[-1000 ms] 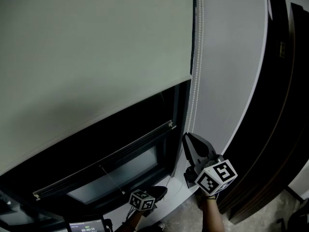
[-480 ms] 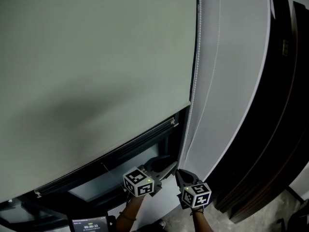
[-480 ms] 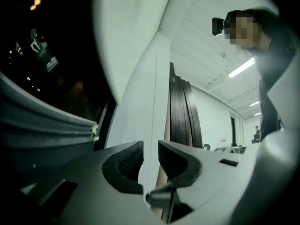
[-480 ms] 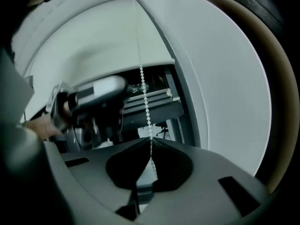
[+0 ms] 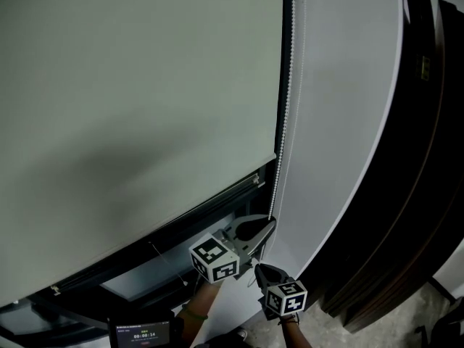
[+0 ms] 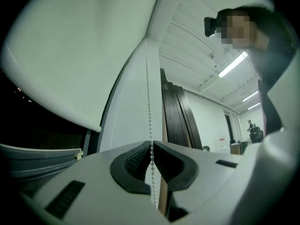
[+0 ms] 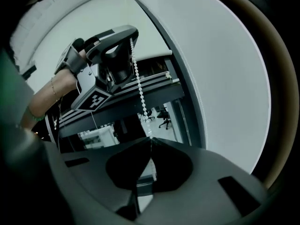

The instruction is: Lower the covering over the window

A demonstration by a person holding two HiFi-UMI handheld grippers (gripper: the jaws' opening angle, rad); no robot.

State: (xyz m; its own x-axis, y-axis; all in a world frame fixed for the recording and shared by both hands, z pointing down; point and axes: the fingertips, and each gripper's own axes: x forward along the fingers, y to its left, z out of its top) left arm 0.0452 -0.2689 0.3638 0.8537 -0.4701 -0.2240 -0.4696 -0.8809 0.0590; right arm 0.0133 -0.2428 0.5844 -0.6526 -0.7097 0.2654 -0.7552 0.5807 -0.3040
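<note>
A pale roller blind [image 5: 138, 100] covers most of the window, and its bottom bar slants down to the left above a dark strip of glass [image 5: 181, 256]. A white bead chain [image 5: 284, 107] hangs along the blind's right edge. My left gripper [image 5: 270, 223] is shut on this chain, which runs up from between its pads [image 6: 149, 102]. Just below it, my right gripper [image 5: 259, 269] is shut on the same chain [image 7: 138, 83]. The right gripper view shows the left gripper [image 7: 131, 34] above, pinching the beads.
A white wall panel [image 5: 341, 122] stands right of the chain, with dark panels [image 5: 428, 158] beyond it. A small timer screen [image 5: 143, 334] sits at the bottom edge. The person holding the grippers [image 6: 267, 69] looms at the right of the left gripper view.
The blind's bottom edge has come lower over the window. My right gripper has dropped down the chain, while the left has risen and taken hold of the chain above it.
</note>
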